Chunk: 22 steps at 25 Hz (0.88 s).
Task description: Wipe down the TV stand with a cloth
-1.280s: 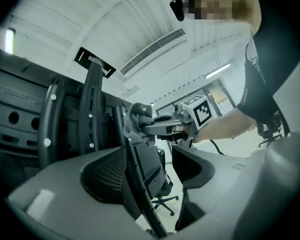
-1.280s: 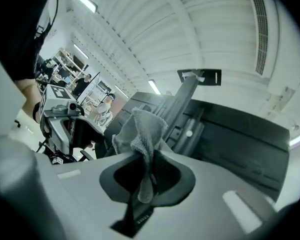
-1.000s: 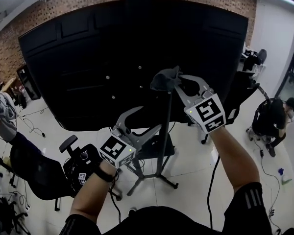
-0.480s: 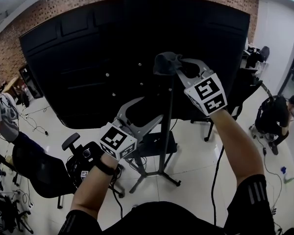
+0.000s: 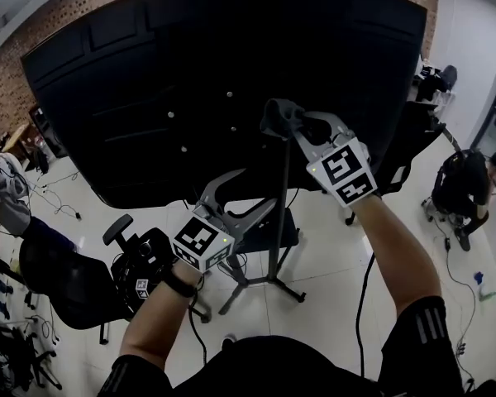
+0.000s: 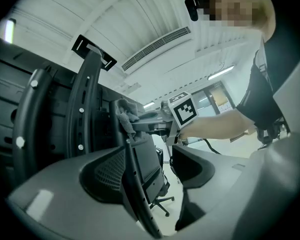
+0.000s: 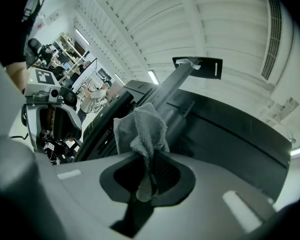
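The TV stand's black pole (image 5: 275, 222) rises behind the large black TV back (image 5: 190, 98). My right gripper (image 5: 293, 126) is shut on a grey cloth (image 5: 279, 118), which presses against the pole's upper part. In the right gripper view the cloth (image 7: 142, 126) bunches up out of the shut right gripper (image 7: 145, 184), beside the stand's mount arm (image 7: 190, 66). My left gripper (image 5: 260, 209) sits lower, beside the pole, and in the left gripper view the left gripper (image 6: 150, 219) is shut on a thin black bar (image 6: 132, 179) of the stand. The cloth (image 6: 124, 115) shows there too.
The stand's legs (image 5: 248, 284) spread over the white floor, with a small shelf (image 5: 269, 234) above them. A black office chair (image 5: 83, 288) stands at the left by a person (image 5: 4, 201). Another person (image 5: 467, 193) crouches at the right. Cables trail on the floor.
My right gripper carried the cloth up the pole, then slightly back down. The left gripper has kept its hold low on the stand.
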Motion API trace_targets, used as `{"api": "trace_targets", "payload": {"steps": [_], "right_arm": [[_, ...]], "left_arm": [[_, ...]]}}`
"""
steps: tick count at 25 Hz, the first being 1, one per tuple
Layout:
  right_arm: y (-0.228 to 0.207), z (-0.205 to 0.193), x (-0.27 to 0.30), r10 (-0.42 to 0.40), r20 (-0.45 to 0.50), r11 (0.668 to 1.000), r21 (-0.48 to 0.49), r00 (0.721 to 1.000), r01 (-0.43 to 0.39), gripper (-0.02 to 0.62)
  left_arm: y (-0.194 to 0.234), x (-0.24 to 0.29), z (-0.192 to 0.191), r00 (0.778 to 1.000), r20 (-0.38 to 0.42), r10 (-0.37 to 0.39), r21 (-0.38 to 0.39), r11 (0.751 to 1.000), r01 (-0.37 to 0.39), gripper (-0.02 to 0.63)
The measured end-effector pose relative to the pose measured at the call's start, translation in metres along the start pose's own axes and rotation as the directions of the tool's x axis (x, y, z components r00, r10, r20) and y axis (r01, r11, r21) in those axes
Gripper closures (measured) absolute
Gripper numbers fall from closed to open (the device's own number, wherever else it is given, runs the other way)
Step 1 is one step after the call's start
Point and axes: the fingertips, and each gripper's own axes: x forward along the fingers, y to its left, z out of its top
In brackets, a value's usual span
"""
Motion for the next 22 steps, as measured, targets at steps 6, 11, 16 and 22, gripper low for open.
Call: {"api": "trace_targets", "payload": {"steps": [6, 11, 16, 22], "right_arm": [[0.025, -0.036, 0.0, 0.026, -0.03, 0.998, 0.06, 0.999, -0.025, 0.561], [0.051, -0.069, 0.003, 0.06, -0.066, 0.994, 0.097, 0.996, -0.053, 0.561], [0.076, -0.098, 0.007, 0.084, -0.102, 0.99, 0.119, 0.991, -0.071, 0.561], [0.109, -0.138, 0.012, 0.135, -0.136, 0.976, 0.187, 0.982, -0.108, 0.558]], "left_arm": [[-0.005, 0.001, -0.027, 1.0, -0.026, 0.001, -0.046, 0.999, -0.002, 0.295], [-0.009, 0.001, -0.055, 0.998, -0.061, -0.004, -0.081, 0.997, -0.001, 0.295], [-0.013, -0.001, -0.085, 0.995, -0.099, -0.014, -0.122, 0.993, 0.002, 0.292], [-0.014, -0.004, -0.124, 0.991, -0.131, -0.021, -0.176, 0.984, -0.002, 0.289]]}}
